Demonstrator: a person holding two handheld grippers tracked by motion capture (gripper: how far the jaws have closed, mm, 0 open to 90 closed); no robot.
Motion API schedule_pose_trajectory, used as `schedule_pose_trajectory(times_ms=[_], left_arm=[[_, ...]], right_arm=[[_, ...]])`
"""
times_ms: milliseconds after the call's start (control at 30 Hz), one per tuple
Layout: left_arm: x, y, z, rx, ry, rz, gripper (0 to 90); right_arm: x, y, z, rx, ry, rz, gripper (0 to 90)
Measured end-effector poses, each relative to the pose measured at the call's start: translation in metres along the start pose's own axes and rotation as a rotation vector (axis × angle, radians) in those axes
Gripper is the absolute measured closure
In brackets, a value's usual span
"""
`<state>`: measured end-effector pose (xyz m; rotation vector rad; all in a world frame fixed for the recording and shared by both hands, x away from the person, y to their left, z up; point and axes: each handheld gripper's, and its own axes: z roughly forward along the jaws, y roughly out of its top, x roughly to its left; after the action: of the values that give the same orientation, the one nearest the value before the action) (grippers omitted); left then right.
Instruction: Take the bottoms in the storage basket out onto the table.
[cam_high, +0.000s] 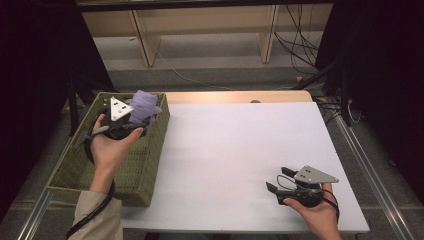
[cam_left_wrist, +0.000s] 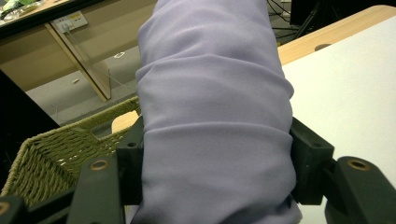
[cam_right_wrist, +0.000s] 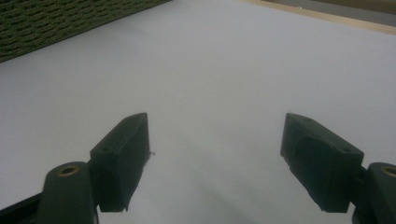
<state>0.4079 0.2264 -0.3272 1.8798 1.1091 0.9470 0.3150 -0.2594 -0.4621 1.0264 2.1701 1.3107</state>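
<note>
Here, left gripper: the left gripper (cam_high: 134, 119) was held above the green woven basket (cam_high: 80, 160) at the table's left side, its grey three-cornered plate facing up.
Left jaws: both black jaws pressed against the sides of the lavender cloth (cam_left_wrist: 215, 116), clamped on the bundle.
Cloth: the lavender cloth (cam_high: 144, 106) was a rolled, creased bundle that rose out from between the jaws, above the basket's far end and near its right wall; whether it touched the basket could not be told.
Basket: it stood at the left edge of the white table (cam_high: 240, 150), and its woven rim (cam_left_wrist: 56, 140) showed below and left of the cloth in the left gripper view.
Right gripper: the right gripper (cam_high: 277, 181) sat low over the table's near right part, well apart from the basket, pointed leftward.
Right jaws: they stood wide apart with bare white tabletop (cam_right_wrist: 210, 93) between them, and the basket's wall (cam_right_wrist: 60, 23) showed at the upper left of the right gripper view.
</note>
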Motion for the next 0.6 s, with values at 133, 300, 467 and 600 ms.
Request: schedule_pose_trajectory(times_ms=[133,300,467,600], left_arm=[[-0.0031,0.0012,0.0,-0.001,-0.008,0.005,37.5],[-0.0059,0.0022,0.0,0.0,-0.017,0.009,37.5],[-0.008,0.0031,-0.0004,-0.008,-0.024,0.006,37.4],[-0.0096,0.0043,-0.0013,-0.011,-0.033,0.009,37.4]], right_arm=[[-0.0001,0.0,-0.0001,0.0,0.0,0.0,24.7],[0.0,-0.0001,-0.0001,0.0,0.0,-0.001,24.7],[0.0001,0.0,-0.0002,-0.001,0.001,0.0,24.7],[0.0001,0.0,-0.0001,-0.001,0.001,-0.001,24.7]])
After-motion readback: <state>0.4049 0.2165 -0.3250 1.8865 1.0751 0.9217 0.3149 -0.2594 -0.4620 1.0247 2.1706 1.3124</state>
